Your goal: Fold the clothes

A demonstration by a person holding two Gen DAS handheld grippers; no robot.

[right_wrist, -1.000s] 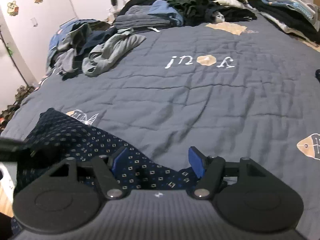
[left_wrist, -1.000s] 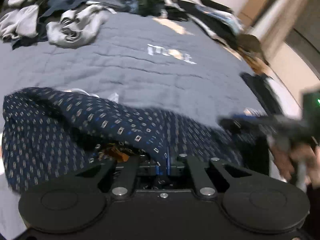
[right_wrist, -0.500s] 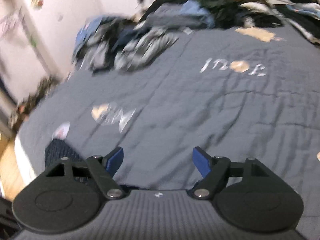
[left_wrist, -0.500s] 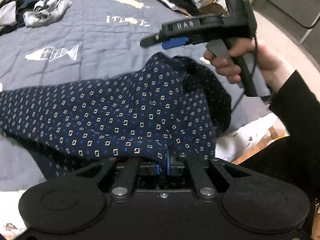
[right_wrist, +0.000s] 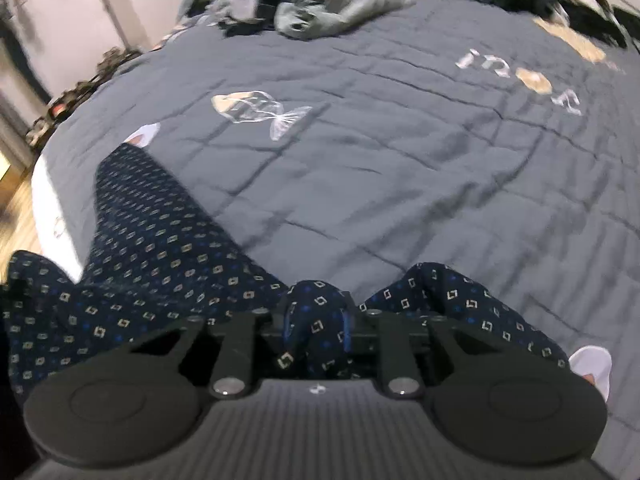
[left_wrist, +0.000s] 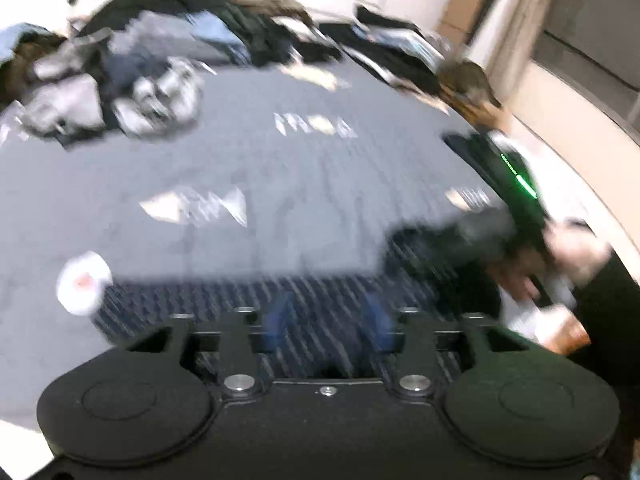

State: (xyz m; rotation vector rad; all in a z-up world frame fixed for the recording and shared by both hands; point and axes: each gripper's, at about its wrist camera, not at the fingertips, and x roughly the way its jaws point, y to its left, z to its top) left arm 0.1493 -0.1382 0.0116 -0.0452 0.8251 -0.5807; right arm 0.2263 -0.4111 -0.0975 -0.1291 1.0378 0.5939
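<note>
A navy garment (right_wrist: 160, 248) with small square dots lies along the near edge of the grey-blue quilt (right_wrist: 400, 180). My right gripper (right_wrist: 318, 322) is closing its jaws, and its blue pads pinch a raised fold of the garment. In the blurred left wrist view, my left gripper (left_wrist: 326, 320) is opening its jaws. Its pads stand apart over the garment (left_wrist: 320, 292) and do not press on it. The right gripper's black body with a green light (left_wrist: 516, 184) and the hand (left_wrist: 560, 248) holding it show at the right of that view.
Heaps of loose clothes (right_wrist: 340, 8) cover the far side of the bed, also in the left wrist view (left_wrist: 140, 92). The bed's left edge (right_wrist: 44, 200) drops to a wooden floor. The quilt (left_wrist: 280, 168) bears fish and letter prints.
The left gripper's jaws have parted and let go of the garment, and the left hand has lifted. The right gripper came over the garment and closed on a fold of it.
</note>
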